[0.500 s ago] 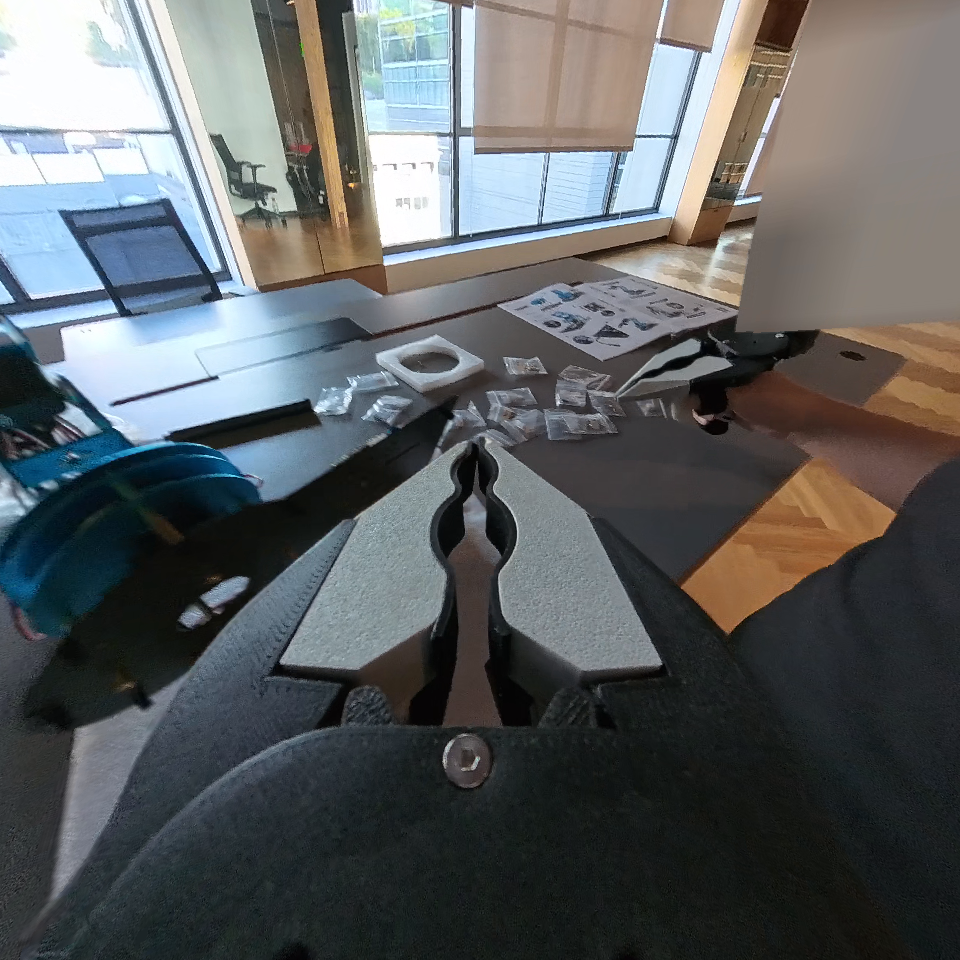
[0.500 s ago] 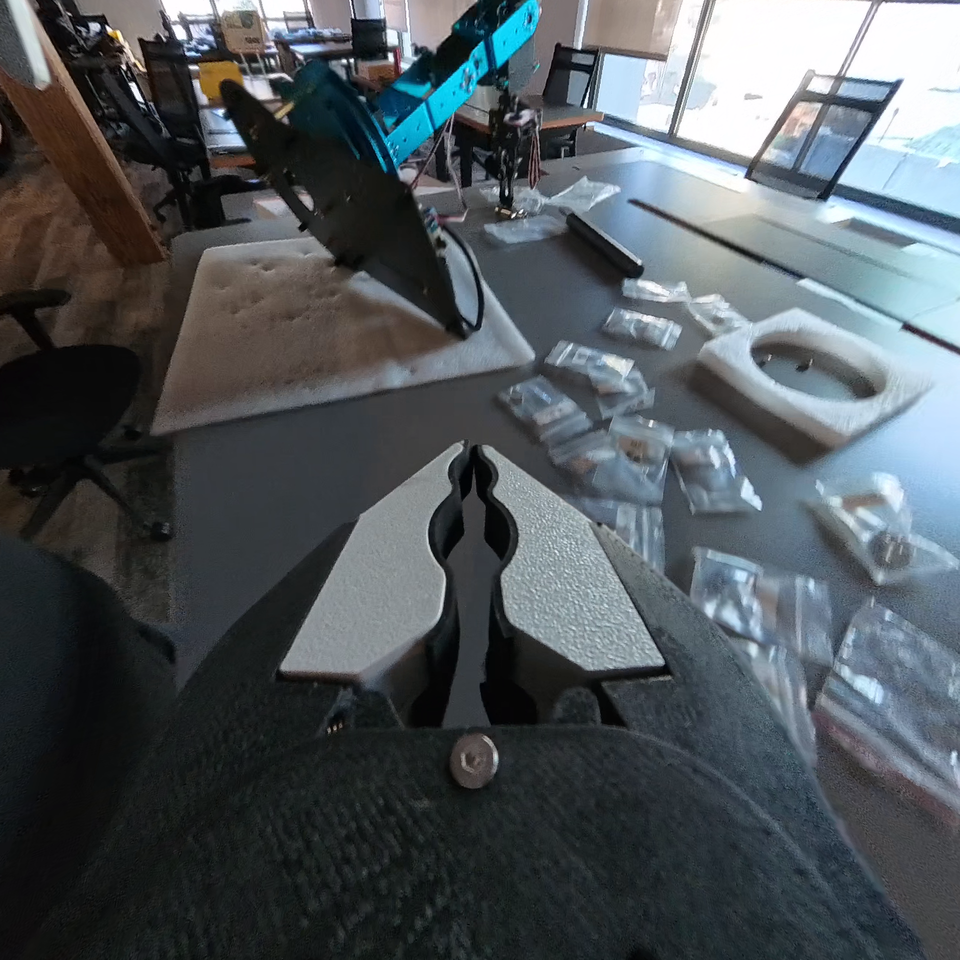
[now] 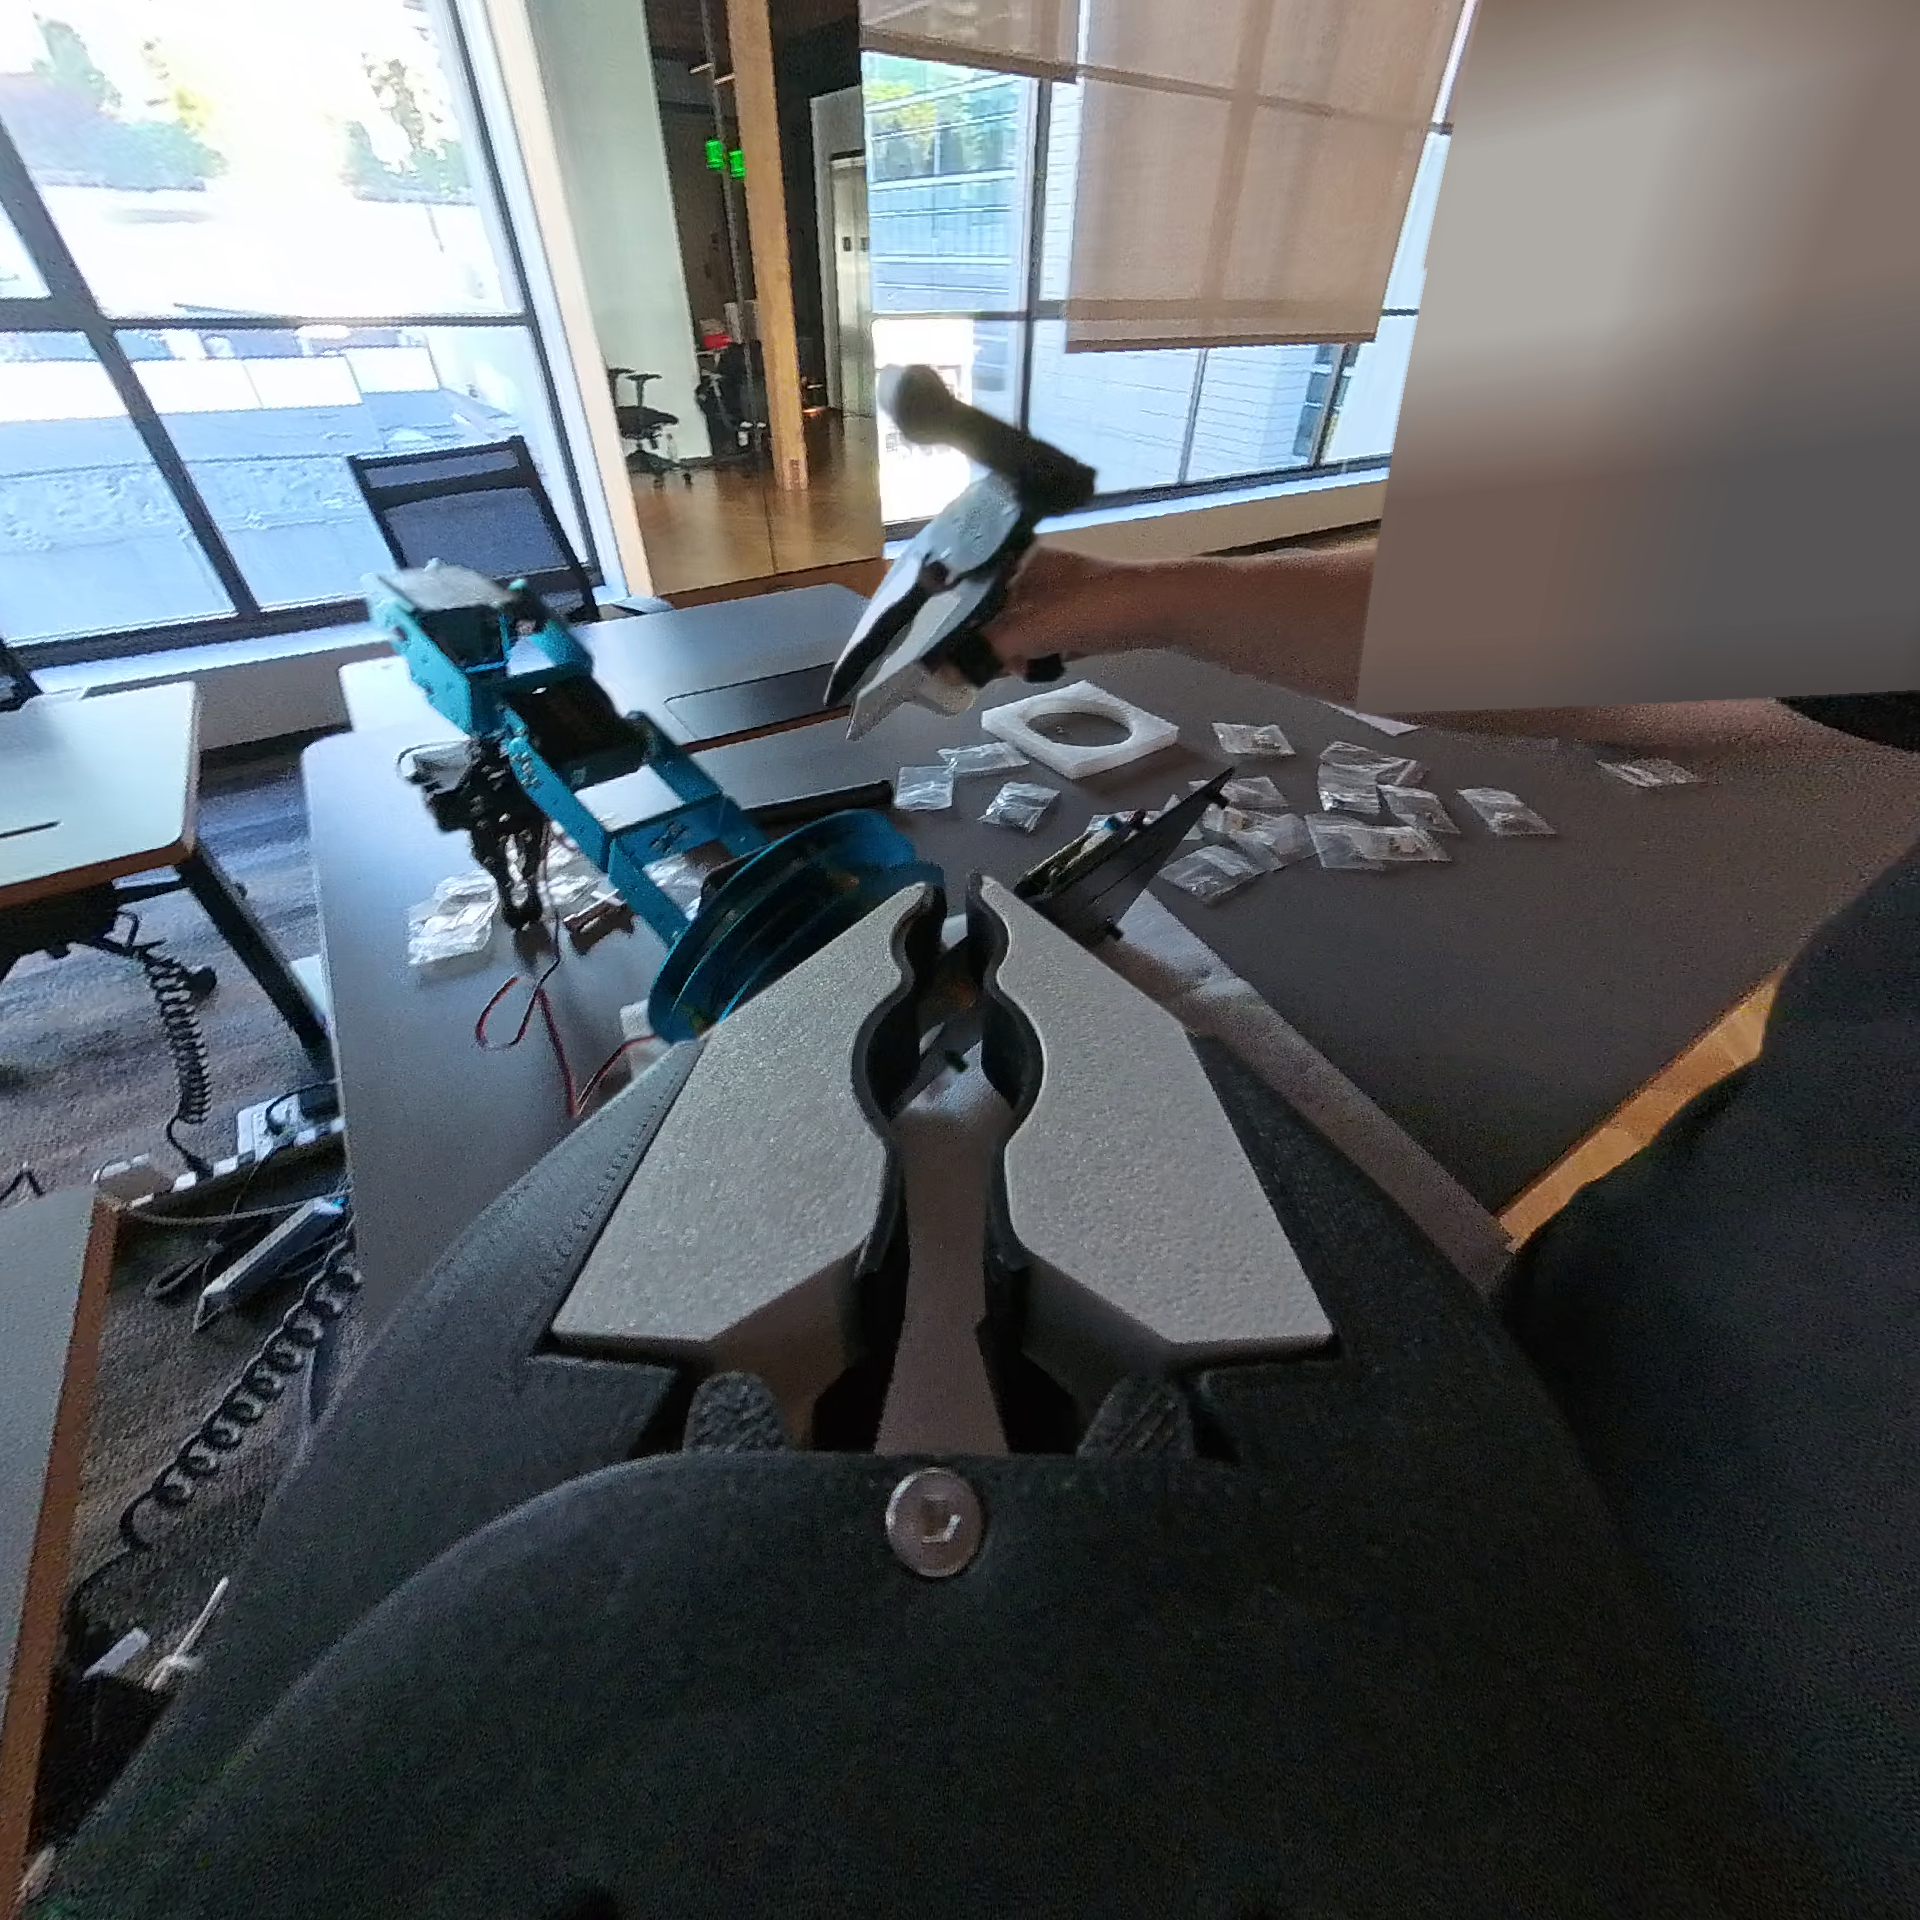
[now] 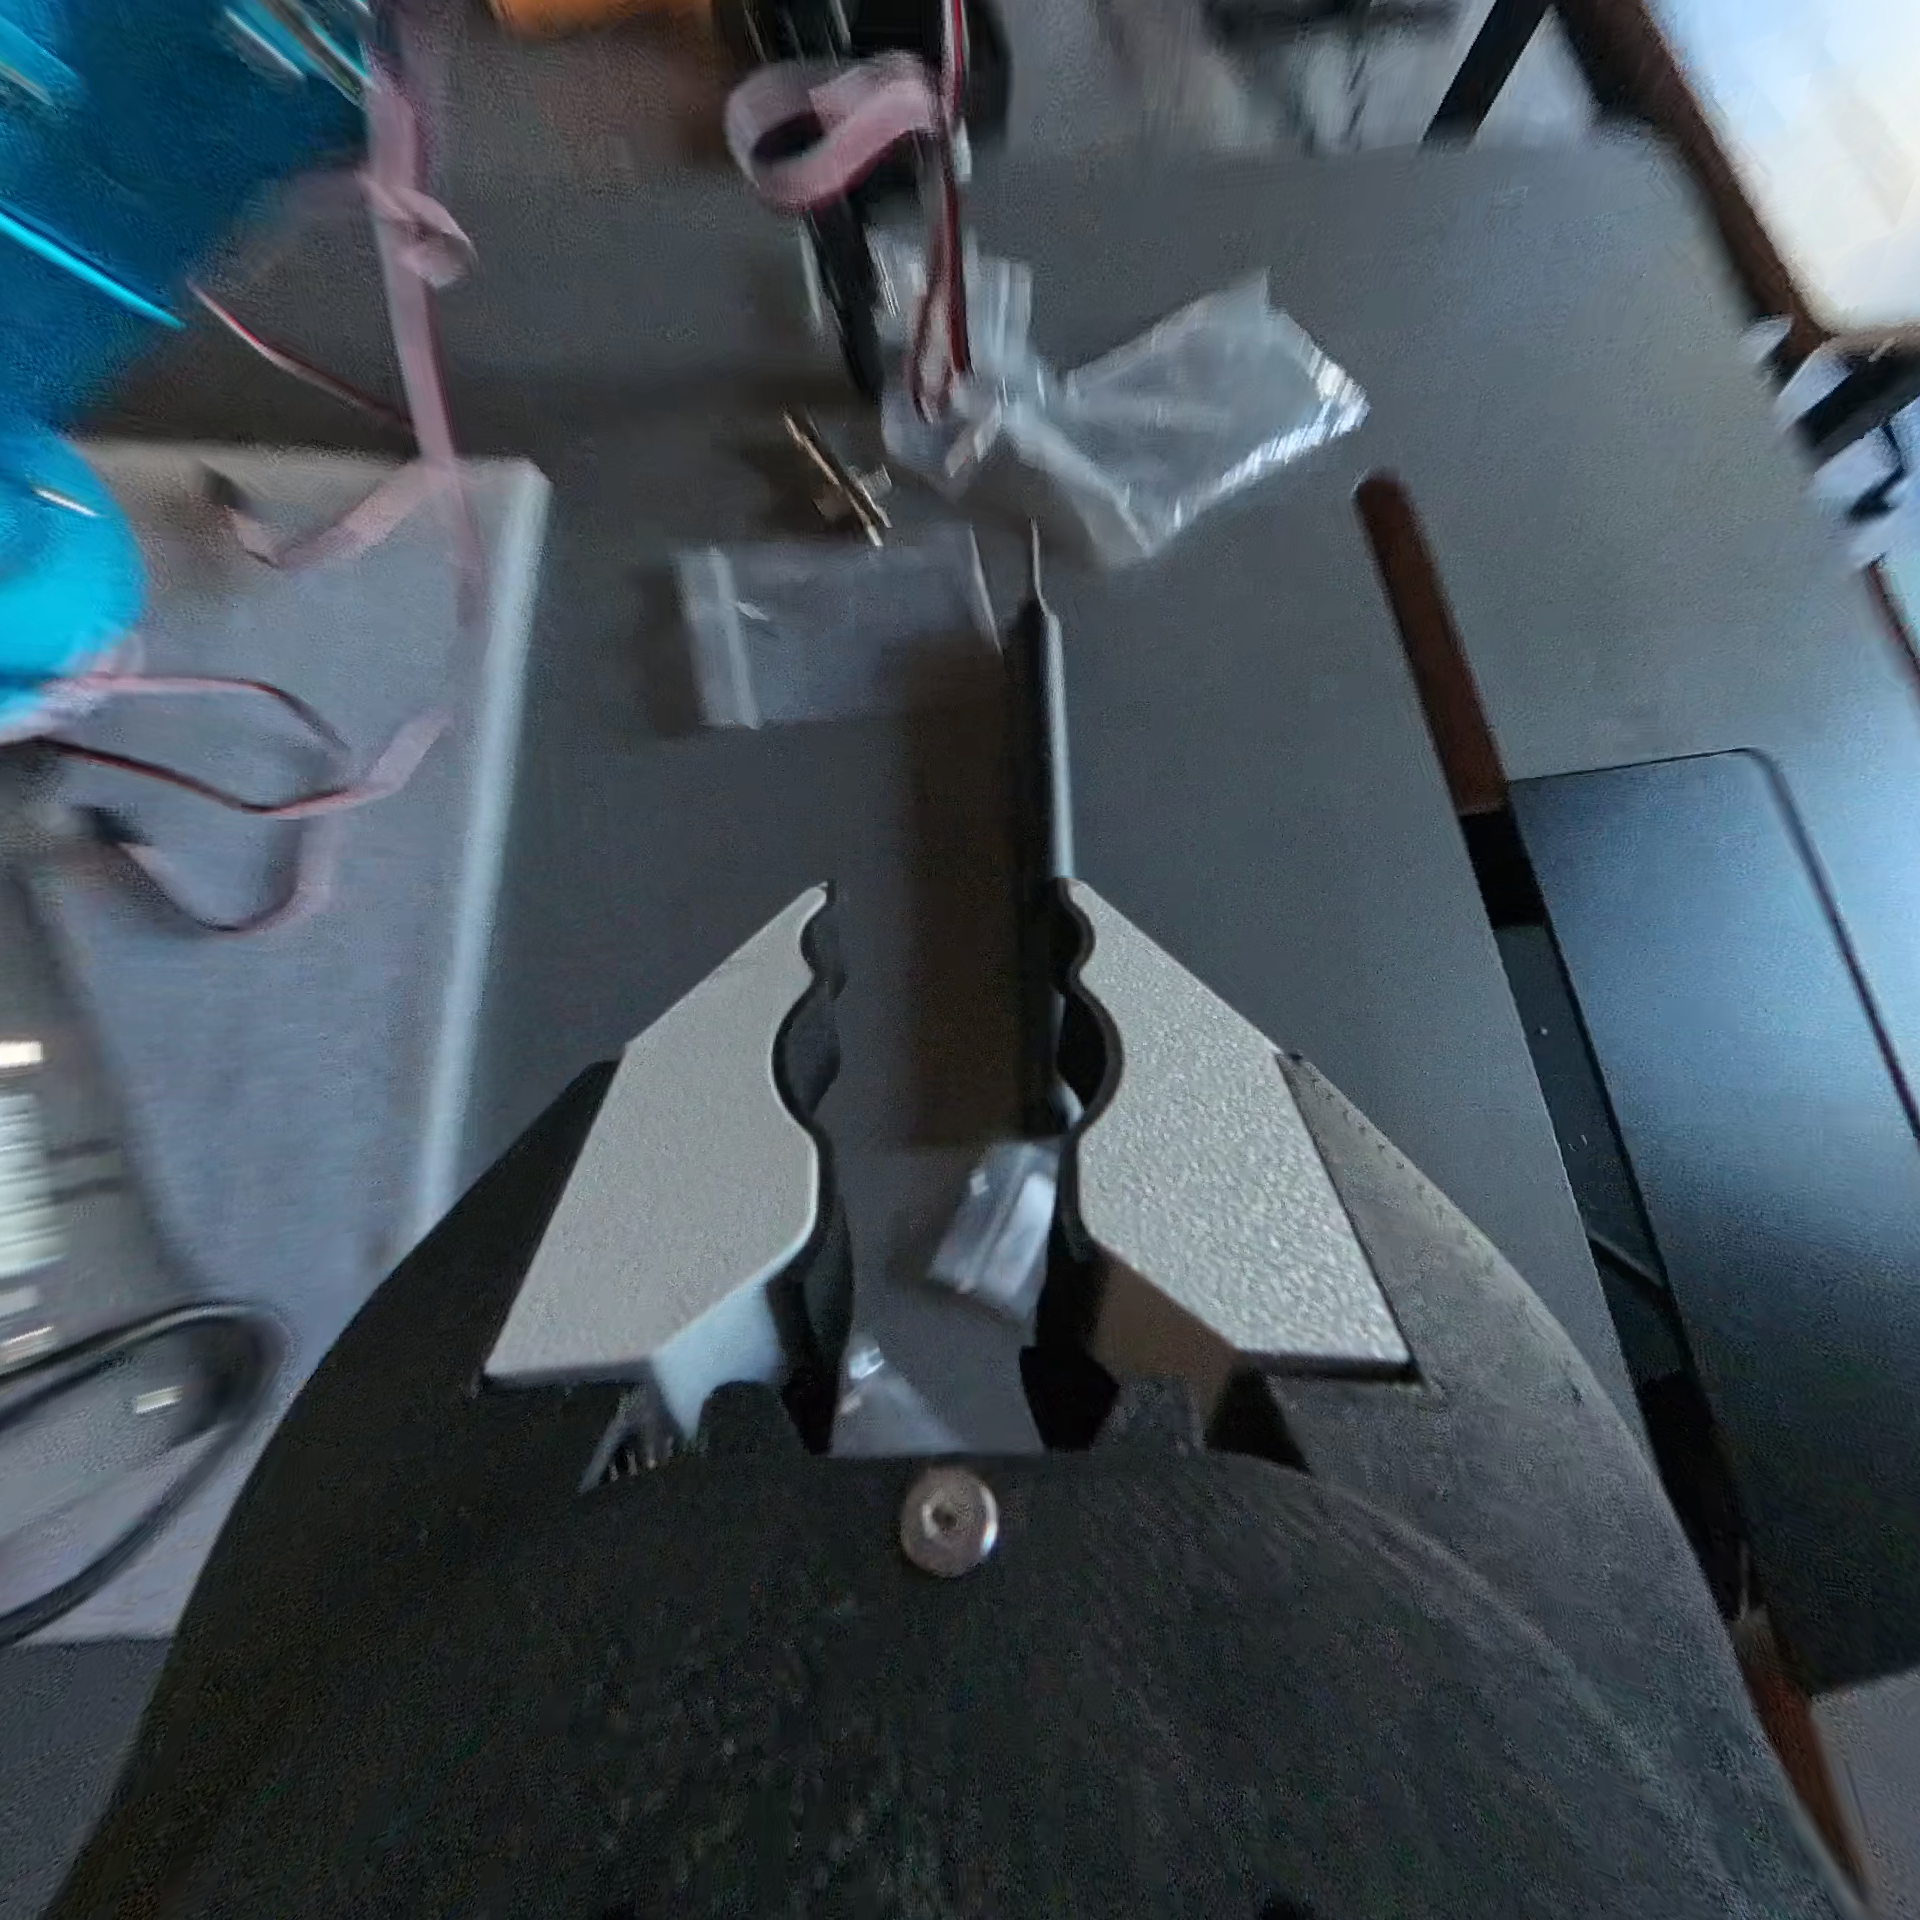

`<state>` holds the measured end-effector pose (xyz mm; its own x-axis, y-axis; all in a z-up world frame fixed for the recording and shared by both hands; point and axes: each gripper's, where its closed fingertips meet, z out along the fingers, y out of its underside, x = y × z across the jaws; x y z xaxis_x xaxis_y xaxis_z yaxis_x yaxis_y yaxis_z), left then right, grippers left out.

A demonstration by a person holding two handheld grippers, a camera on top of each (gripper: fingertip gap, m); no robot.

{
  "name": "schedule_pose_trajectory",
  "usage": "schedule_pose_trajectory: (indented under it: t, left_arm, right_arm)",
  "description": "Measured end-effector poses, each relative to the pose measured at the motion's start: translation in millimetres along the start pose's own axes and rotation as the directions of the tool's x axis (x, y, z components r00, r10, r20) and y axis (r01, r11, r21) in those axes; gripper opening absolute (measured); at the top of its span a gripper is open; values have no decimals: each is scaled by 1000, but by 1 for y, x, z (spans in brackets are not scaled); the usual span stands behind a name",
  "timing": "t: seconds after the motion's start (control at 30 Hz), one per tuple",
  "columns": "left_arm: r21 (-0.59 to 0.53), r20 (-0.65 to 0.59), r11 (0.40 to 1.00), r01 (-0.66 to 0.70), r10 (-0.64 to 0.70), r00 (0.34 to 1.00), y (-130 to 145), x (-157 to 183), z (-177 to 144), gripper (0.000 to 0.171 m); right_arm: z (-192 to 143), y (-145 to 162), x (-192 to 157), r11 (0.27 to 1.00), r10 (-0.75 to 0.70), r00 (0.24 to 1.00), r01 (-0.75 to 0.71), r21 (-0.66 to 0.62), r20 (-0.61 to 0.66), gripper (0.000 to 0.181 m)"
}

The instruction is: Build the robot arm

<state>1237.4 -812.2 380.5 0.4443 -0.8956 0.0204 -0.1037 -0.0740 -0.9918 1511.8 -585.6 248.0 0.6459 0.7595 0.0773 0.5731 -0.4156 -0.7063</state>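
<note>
Fingers of the left gripper [image 3: 954, 902] stand nearly together in the left wrist view, with only a thin slit between the tips and nothing held between them. Just beyond the tips a blue robot arm kit [image 3: 582, 769] leans across a dark table [image 3: 1455, 1039], its round blue base [image 3: 790, 914] closest to the gripper and its black claw [image 3: 499, 831] hanging at the far end. Red and black wires [image 3: 530, 1018] trail from it. A white foam ring [image 3: 1081, 725] and many small clear bags [image 3: 1351, 831] lie spread over the table to the right. Above them, a hand carries the right gripper [image 3: 873, 707] in the air, tips pointing down at the table.

Right wrist view, heavily blurred: the right gripper [image 4: 940, 894] has its fingers spread wide, empty. A thin black rod [image 4: 1044, 748] lies on the table against the inner edge of the right finger [image 4: 1195, 1143]; whether they touch I cannot tell. A small clear bag [image 4: 997, 1226] lies between the fingers lower down. Farther ahead lie a crumpled bag [image 4: 1153, 436], a flat bag [image 4: 810, 634] and a white foam pad [image 4: 312, 935] at the left, with blue parts [image 4: 62, 540] over it.
</note>
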Motion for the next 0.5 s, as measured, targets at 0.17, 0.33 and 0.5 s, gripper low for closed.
schedule_pose_trajectory:
  t: [0.17, 0.33, 0.5]
  left_arm:
    - [5, 78, 996, 84, -84, 993, 16, 8, -21, 3]
    - [2, 54, 974, 227, -226, 973, 47, 27, -24, 3]
    - [22, 30, 970, 240, -241, 970, 46, 32, -15, 2]
  right_arm:
    - [54, 19, 25, 985, -53, 998, 56, -162, 23, 35]
    - [60, 38, 29, 962, -60, 997, 72, -264, 53, 21]
    - [62, 51, 26, 928, -73, 995, 94, -362, 70, 15]
